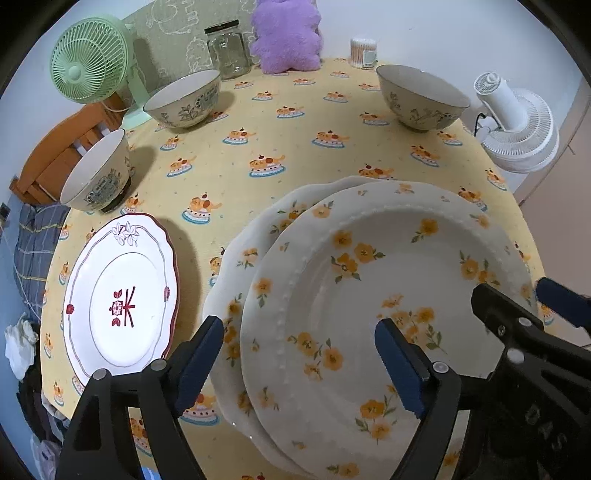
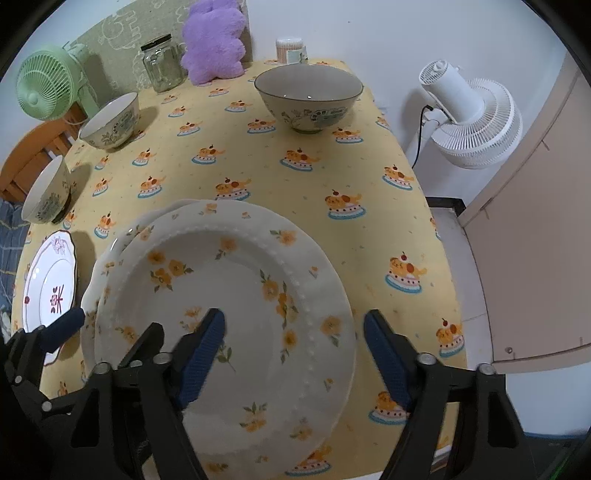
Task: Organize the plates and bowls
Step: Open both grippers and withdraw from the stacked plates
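Observation:
A yellow-flowered plate (image 1: 369, 295) lies stacked on a second flowered plate (image 1: 236, 280) at the near middle of the table; the stack also shows in the right wrist view (image 2: 229, 295). A red-rimmed white plate (image 1: 122, 295) lies to its left. Three patterned bowls stand apart: near left (image 1: 98, 173), back left (image 1: 184, 98), back right (image 1: 421, 98). My left gripper (image 1: 299, 350) is open over the stack's left edge. My right gripper (image 2: 293, 339) is open over the top plate's right rim. Neither holds anything.
A green fan (image 1: 88, 62), glass jar (image 1: 227, 50), purple plush (image 1: 286, 35) and cotton swab box (image 1: 364, 51) line the back edge. A white fan (image 2: 469, 114) stands off the table's right side. A wooden chair (image 1: 59, 147) is at the left.

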The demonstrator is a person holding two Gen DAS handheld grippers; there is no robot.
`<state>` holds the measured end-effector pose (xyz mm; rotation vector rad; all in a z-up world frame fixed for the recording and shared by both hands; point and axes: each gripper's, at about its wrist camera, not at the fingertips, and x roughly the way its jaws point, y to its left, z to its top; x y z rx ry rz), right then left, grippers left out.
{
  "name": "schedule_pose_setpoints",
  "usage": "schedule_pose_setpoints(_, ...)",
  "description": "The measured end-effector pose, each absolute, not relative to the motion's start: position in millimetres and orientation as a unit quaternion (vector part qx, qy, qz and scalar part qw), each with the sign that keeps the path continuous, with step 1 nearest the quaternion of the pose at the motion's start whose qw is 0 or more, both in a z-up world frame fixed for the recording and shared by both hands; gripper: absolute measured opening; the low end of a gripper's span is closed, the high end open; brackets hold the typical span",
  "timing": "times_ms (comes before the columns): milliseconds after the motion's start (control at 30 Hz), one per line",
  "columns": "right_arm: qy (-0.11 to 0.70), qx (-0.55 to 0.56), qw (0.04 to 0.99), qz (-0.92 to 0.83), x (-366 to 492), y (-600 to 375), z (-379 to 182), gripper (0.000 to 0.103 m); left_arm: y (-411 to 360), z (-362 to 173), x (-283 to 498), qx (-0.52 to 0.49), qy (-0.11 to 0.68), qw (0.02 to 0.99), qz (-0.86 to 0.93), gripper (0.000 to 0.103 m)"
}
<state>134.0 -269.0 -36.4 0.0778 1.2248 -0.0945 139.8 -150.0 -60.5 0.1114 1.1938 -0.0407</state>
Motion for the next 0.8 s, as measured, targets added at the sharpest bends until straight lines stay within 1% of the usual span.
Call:
schedule_pose_setpoints(100, 0.577, 0.029, 0.815, -0.051, 132, -271, -38, 0.059, -149, -60, 138, 0.049, 0.565, 0.823, -0.027, 0.086)
schedule_pose_setpoints(267, 0.582, 0.023, 0.811, -0.053, 132, -273, -44, 0.051, -151, -66, 136, 0.050, 0.575, 0.816, -0.036, 0.086)
schedule_pose_setpoints(800, 0.597, 0.013, 0.801, -0.039, 151, -257, -59, 0.051, -154, -65, 143, 0.062, 0.572, 0.817, -0.032, 0.087)
